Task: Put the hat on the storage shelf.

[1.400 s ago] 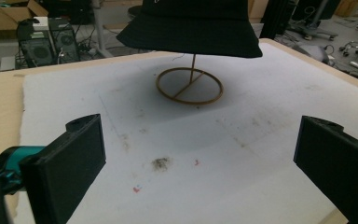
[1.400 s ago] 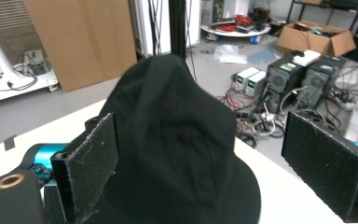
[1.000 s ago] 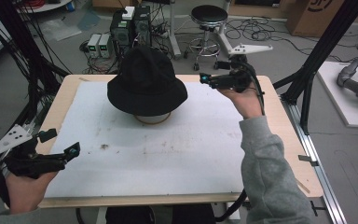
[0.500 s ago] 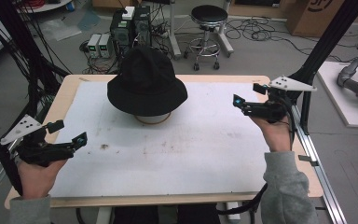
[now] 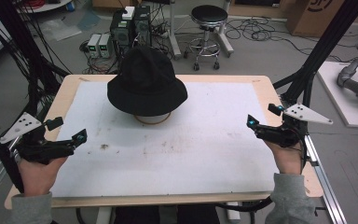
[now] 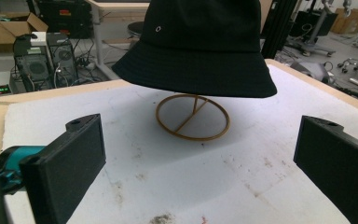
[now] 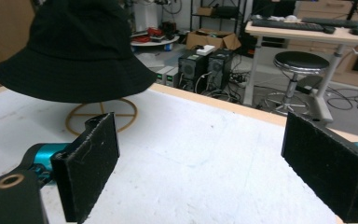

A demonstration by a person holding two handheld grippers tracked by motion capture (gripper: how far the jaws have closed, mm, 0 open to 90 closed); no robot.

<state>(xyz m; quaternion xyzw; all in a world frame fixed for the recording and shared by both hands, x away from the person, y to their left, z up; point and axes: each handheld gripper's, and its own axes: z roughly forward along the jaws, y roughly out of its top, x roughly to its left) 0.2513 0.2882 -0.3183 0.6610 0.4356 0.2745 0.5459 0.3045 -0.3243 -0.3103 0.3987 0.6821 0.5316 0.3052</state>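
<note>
A black bucket hat (image 5: 147,82) sits on a thin tan wire stand (image 5: 152,119) at the back middle of the white mat (image 5: 205,154). The hat (image 6: 200,42) and the stand's ring base (image 6: 192,118) lie ahead of the left gripper's jaws, and the hat (image 7: 70,51) and stand (image 7: 101,113) are off to the left in the right gripper view. My left gripper (image 5: 67,131) hovers open at the table's left edge. Far from the hat, my right gripper (image 5: 262,116) is open at the right edge. Both hold nothing.
The wooden table (image 5: 279,93) has a metal rail (image 5: 324,182) along its right side. Behind it stand a stool (image 5: 209,16), computer boxes (image 5: 130,23) and floor cables. A black frame post (image 5: 324,51) rises at the back right.
My right gripper has drawn back from beside the hat to the table's right edge, near side. My left gripper has shifted slightly forward and right. The hat has not moved.
</note>
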